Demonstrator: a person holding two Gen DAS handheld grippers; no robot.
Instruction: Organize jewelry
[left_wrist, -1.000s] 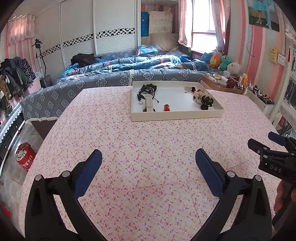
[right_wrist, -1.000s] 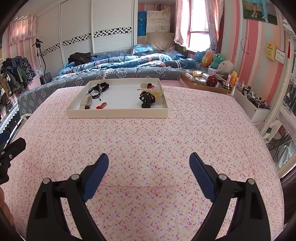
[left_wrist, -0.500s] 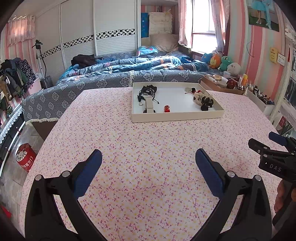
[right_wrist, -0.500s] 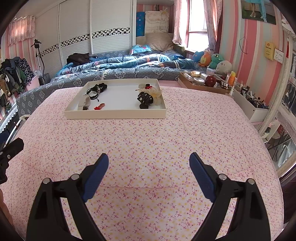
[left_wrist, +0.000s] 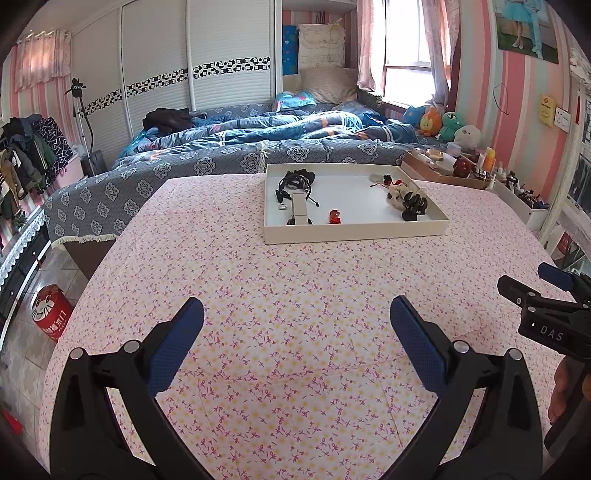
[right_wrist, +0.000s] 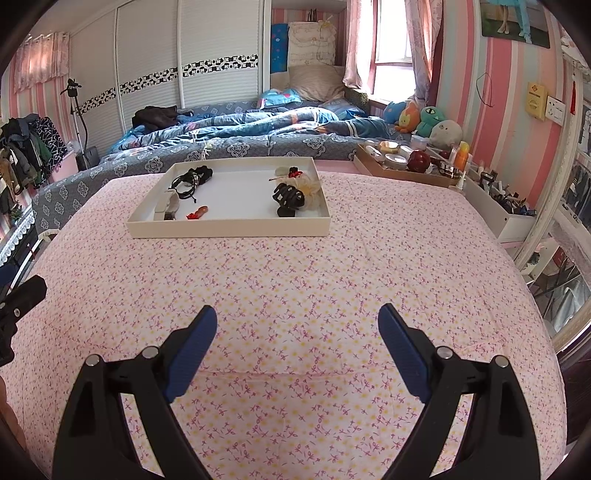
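A white tray (left_wrist: 354, 232) (right_wrist: 229, 232) rests at the far side of the table on a pink flowered cloth. Inside it lie black cords (left_wrist: 293, 181) (right_wrist: 190, 181), a white strap (left_wrist: 300, 206) (right_wrist: 170, 205), a small red clip (left_wrist: 335, 216) (right_wrist: 197, 213), a black claw clip (left_wrist: 413, 205) (right_wrist: 288, 197) and a cream scrunchie (left_wrist: 397, 192) (right_wrist: 310, 186). My left gripper (left_wrist: 296, 317) hovers open over the near cloth, nothing between its blue pads. My right gripper (right_wrist: 297, 325) is open too, equally far from the tray.
A bed with blue quilts (left_wrist: 240, 147) lies behind the table. A brown tray of jars and bottles (right_wrist: 406, 162) and a white box of small items (right_wrist: 506, 210) stand at the right. A red drum (left_wrist: 51, 314) sits on the floor at left.
Both views have drifted slightly back and up from the tray; the grippers stay open and the tray's contents have not moved.
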